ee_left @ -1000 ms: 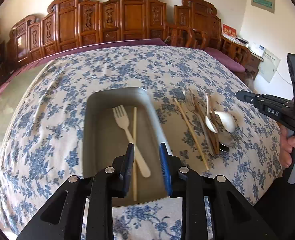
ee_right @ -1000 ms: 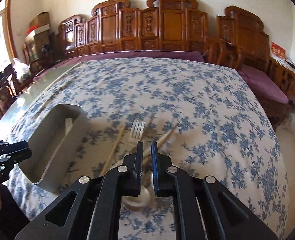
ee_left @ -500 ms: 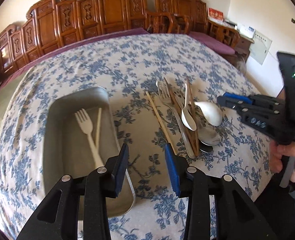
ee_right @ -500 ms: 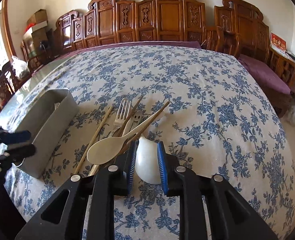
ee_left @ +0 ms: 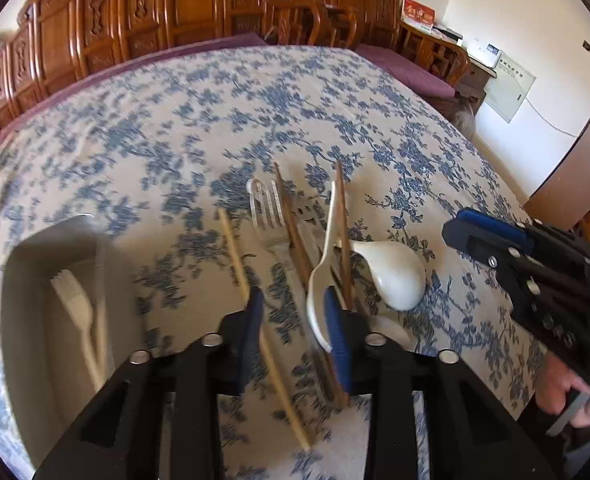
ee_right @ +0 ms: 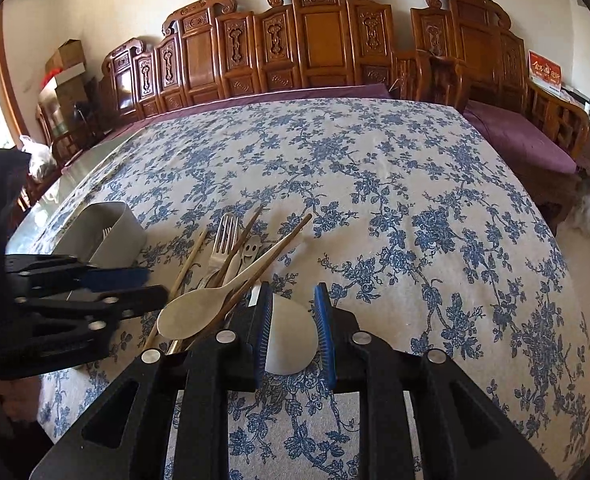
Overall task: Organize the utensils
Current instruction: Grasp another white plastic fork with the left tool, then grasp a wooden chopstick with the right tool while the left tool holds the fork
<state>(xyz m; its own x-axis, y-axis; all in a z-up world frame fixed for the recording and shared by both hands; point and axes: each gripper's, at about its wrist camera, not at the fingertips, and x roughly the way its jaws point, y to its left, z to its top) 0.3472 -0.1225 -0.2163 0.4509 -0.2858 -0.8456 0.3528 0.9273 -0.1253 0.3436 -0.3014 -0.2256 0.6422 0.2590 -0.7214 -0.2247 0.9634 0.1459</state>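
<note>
Hovering low over the loose pile, the left gripper (ee_left: 293, 326) has its jaws spread wide and grips nothing; the pale plastic spoon (ee_left: 322, 276) and the metal fork (ee_left: 269, 216) lie roughly between its fingers, so a pick from this pile looks like the step in hand. Left wrist view is motion-blurred. Pile sits on the flower-print tabletop (ee_left: 255, 92): a light wooden chopstick (ee_left: 237, 256) lies slightly apart on the left, dark chopsticks (ee_left: 341, 216) cross under the plastic spoon, white ceramic spoon (ee_left: 395, 276) on the right edge. Grey tray (ee_left: 11, 280) at far left holds a pale plastic fork (ee_left: 77, 308) and one light stick beside it; sorted items go there, by my reading.

Right wrist view: right gripper (ee_right: 293, 328) parted about halfway, straddling the bowl of the white ceramic spoon (ee_right: 289, 336) without visibly clamping it; contact I cannot tell. Pale plastic spoon (ee_right: 193, 314) rests atop the dark chopsticks (ee_right: 279, 242), fork (ee_right: 225, 236) behind, a small smiley-stamped metal utensil beside it. Tray (ee_right: 111, 232) stands well left, beyond the left gripper (ee_right: 143, 284).
</note>
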